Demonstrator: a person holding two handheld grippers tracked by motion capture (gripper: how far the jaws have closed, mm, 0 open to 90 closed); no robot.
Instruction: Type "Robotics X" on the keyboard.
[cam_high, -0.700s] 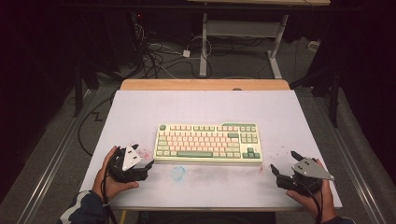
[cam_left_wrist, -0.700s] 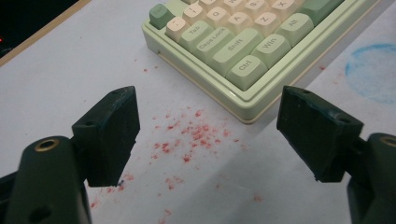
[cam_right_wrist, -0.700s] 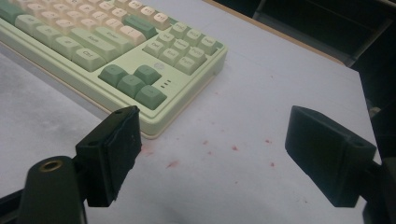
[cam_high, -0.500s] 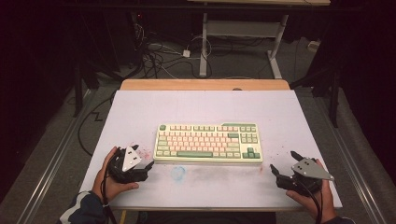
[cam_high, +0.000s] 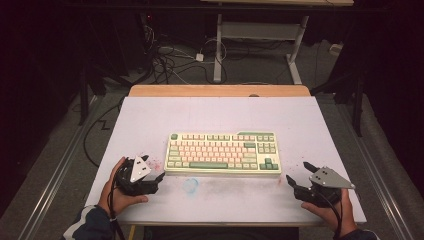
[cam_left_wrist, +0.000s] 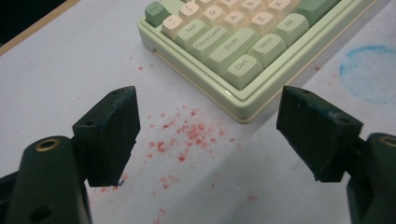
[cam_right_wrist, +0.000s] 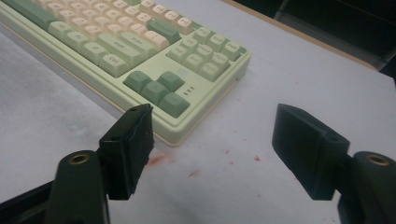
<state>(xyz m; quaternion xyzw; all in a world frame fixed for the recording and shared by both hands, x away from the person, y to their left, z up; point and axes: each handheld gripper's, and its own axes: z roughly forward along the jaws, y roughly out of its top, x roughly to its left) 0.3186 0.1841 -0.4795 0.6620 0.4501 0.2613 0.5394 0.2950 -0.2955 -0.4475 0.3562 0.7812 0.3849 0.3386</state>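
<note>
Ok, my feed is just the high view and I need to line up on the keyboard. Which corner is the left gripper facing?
Observer: In the left gripper view, the keyboard's Ctrl-key corner lies just ahead of the open left gripper, apart from both jaws.
Operator: Anything on the table there?
Observer: Red specks dot the white table between the jaws, with a blue ring stain farther off.
Operator: And the right side?
Observer: The right gripper is open and empty; one jaw stands close by the arrow-key corner.
</note>
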